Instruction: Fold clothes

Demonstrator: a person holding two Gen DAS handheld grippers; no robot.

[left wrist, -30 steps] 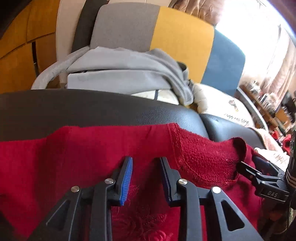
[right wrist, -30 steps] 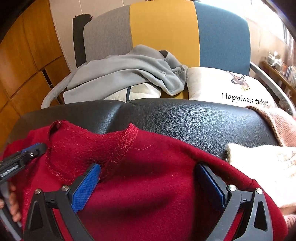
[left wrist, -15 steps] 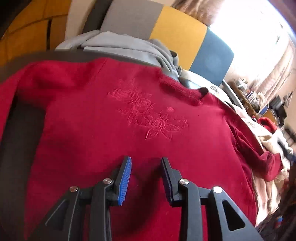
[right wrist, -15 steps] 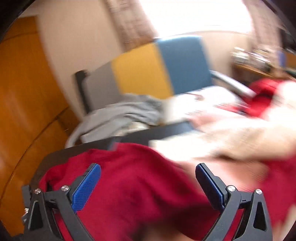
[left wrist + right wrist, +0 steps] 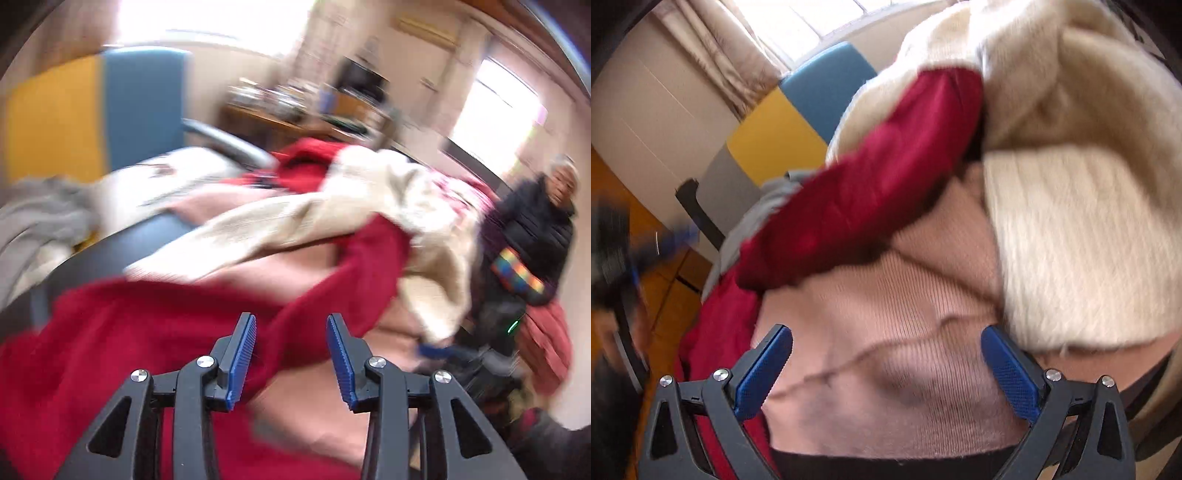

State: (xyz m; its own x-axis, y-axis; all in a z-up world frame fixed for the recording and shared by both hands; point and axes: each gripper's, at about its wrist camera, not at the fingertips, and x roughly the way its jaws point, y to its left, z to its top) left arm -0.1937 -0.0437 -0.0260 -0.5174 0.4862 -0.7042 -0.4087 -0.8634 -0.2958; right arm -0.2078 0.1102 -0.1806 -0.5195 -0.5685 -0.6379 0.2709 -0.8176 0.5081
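Note:
A red sweater [image 5: 155, 325] lies spread on the black leather seat [image 5: 122, 254], one sleeve [image 5: 369, 266] reaching up to the right over a pile of clothes. My left gripper [image 5: 291, 354] hovers open over the sweater, holding nothing; this view is blurred by motion. In the right wrist view the red sleeve [image 5: 871, 184] crosses a pink knit garment [image 5: 894, 354] beside a cream fluffy sweater [image 5: 1082, 229]. My right gripper [image 5: 886, 373] is wide open just above the pink knit, empty. The left gripper appears as a blur at the left edge [image 5: 624, 243].
A grey garment [image 5: 40, 221] and a white printed cushion [image 5: 166, 181] lie on the grey, yellow and blue sofa [image 5: 110, 110] behind. A person in a dark jacket [image 5: 535, 229] sits at the right. A cluttered desk [image 5: 295, 110] stands at the back.
Both grippers swung right, from over the red sweater's body toward the pile of clothes. The right one now points at the pink knit and cream sweater. Both stayed open.

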